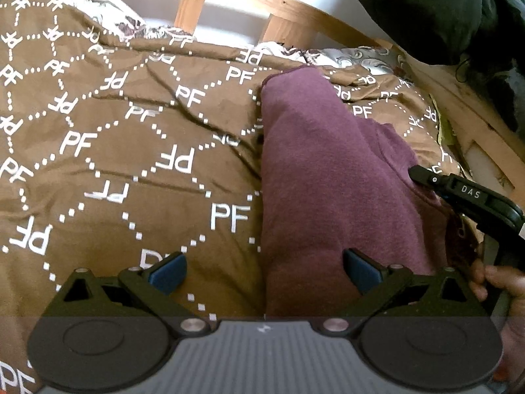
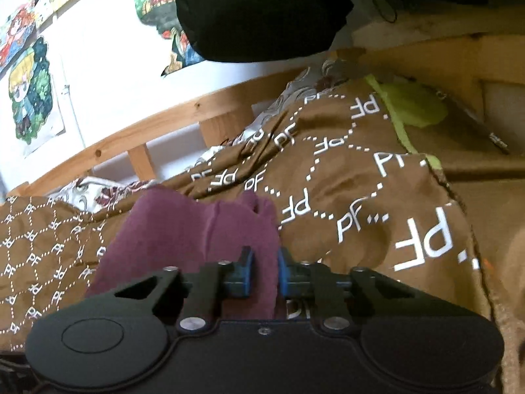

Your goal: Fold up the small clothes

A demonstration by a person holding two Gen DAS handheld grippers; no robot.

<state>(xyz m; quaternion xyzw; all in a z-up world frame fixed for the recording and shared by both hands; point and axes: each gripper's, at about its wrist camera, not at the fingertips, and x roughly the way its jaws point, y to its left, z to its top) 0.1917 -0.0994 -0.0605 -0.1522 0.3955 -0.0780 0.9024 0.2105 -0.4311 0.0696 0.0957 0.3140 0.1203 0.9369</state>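
The right hand-held gripper [image 2: 265,271] was clamped on a bunched fold of the purple garment [image 2: 183,229], its blue pads [image 2: 244,272] pressed close with only the thickness of cloth between them. The fabric rose a little out of the grip and then spread away to the left over the bed.

The left hand-held gripper [image 1: 265,271] hung with its jaws wide apart and nothing between them. One blue pad [image 1: 169,274] sat over the bare bedspread, the other over the near end of the garment [image 1: 328,170]; I could not tell whether either touched the cloth. Seen from that side, the right hand-held gripper [image 1: 459,193] reached in at the garment's right edge.

The purple garment lay as a long, doubled strip on the brown bedspread [image 1: 115,164], which was printed with white "PF" letters and dotted lines. Its far end stopped short of the wooden bed rail [image 1: 295,16].

To the left of the garment the bedspread ran wide and open, creased but bare. To the right there was little room: the spread's edge fell away near the wooden frame, with a yellow-green cloth [image 2: 416,105] tucked there. A dark bundle [image 2: 262,10] hung over the far corner, and drawings [image 2: 29,95] were pinned to the white wall behind the rail.
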